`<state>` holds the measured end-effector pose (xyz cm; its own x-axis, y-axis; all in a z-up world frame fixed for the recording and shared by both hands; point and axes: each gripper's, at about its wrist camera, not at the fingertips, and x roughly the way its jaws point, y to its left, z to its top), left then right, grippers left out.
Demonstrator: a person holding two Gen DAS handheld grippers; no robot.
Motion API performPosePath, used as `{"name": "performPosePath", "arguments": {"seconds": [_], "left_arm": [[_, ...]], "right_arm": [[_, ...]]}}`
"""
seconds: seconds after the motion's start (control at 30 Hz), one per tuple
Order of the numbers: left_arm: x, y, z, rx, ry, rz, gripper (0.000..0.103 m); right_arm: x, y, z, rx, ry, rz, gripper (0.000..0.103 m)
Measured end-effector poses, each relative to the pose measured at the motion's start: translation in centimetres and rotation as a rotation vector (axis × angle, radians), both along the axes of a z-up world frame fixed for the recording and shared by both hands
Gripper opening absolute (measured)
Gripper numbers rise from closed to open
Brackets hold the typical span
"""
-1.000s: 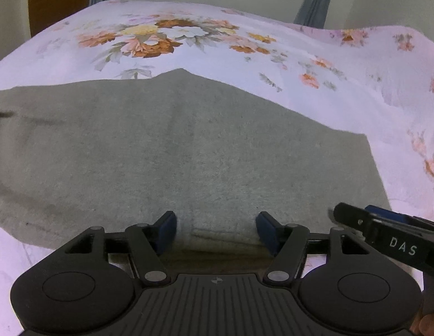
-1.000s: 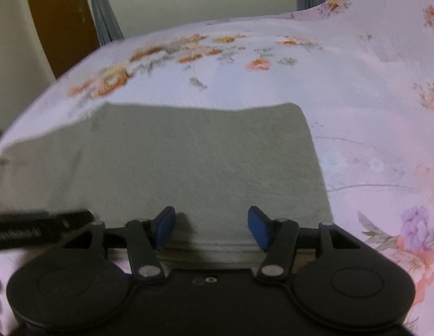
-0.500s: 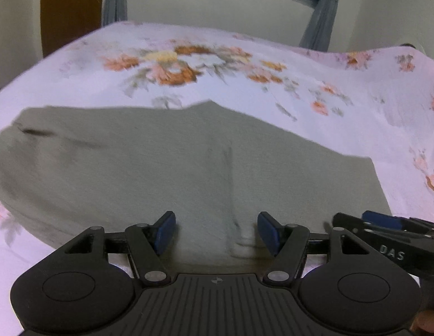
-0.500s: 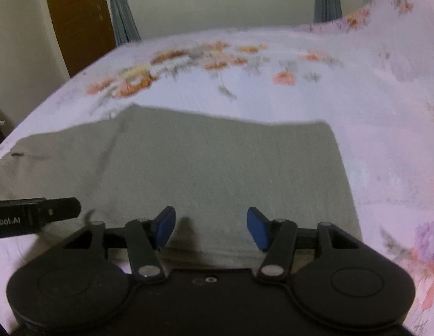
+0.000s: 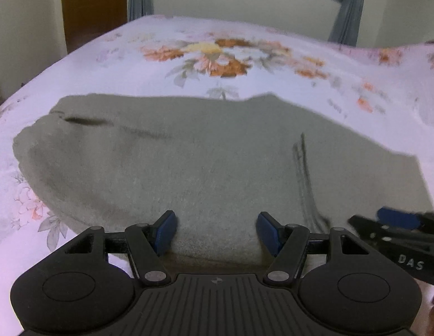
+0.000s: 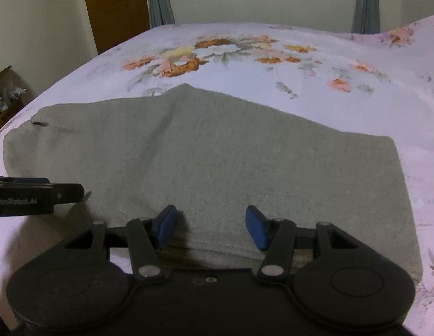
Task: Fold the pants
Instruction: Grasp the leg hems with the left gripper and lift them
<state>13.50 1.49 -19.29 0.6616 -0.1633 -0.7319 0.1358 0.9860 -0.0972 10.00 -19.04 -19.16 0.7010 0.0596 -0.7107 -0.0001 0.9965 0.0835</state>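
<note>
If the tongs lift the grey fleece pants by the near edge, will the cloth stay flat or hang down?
The grey fleece pants will probably sag: they already ripple and dip over the floral bedsheet. The fuzzy surface suggests the blue pads will hardly slip. They look light, so likely easy to drag.

Left gripper (image 5: 215, 231): matte black body, ribbed centre panel with a small emblem, two round domed housings, silver pivot screws, blue fingertip pads (image 5: 165, 231). Right gripper (image 6: 211, 229): same black linkage arms and blue pads (image 6: 254, 229), smooth centre plate with a small screw. White lettering "DAS" and "GenRobot.AI" marks their sides.
</note>
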Motion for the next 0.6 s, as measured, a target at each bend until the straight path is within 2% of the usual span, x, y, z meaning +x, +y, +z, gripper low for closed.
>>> {"name": "performPosePath", "arguments": {"seconds": [0.17,0.27,0.6], "left_arm": [[-0.6,2.5,1.1,-0.044,-0.011,0.072,0.065],[-0.8,3.8,1.3,-0.051,-0.006,0.103,0.065],[0.4,9.0,-0.5,-0.124,0.064,0.259,0.065]], "right_arm": [[-0.3,-0.2,0.6,0.066,-0.016,-0.002,0.055],[-0.1,0.6,0.3,0.072,-0.006,0.020,0.055],[0.4,1.0,-0.2,0.076,0.003,0.013,0.056]]}}
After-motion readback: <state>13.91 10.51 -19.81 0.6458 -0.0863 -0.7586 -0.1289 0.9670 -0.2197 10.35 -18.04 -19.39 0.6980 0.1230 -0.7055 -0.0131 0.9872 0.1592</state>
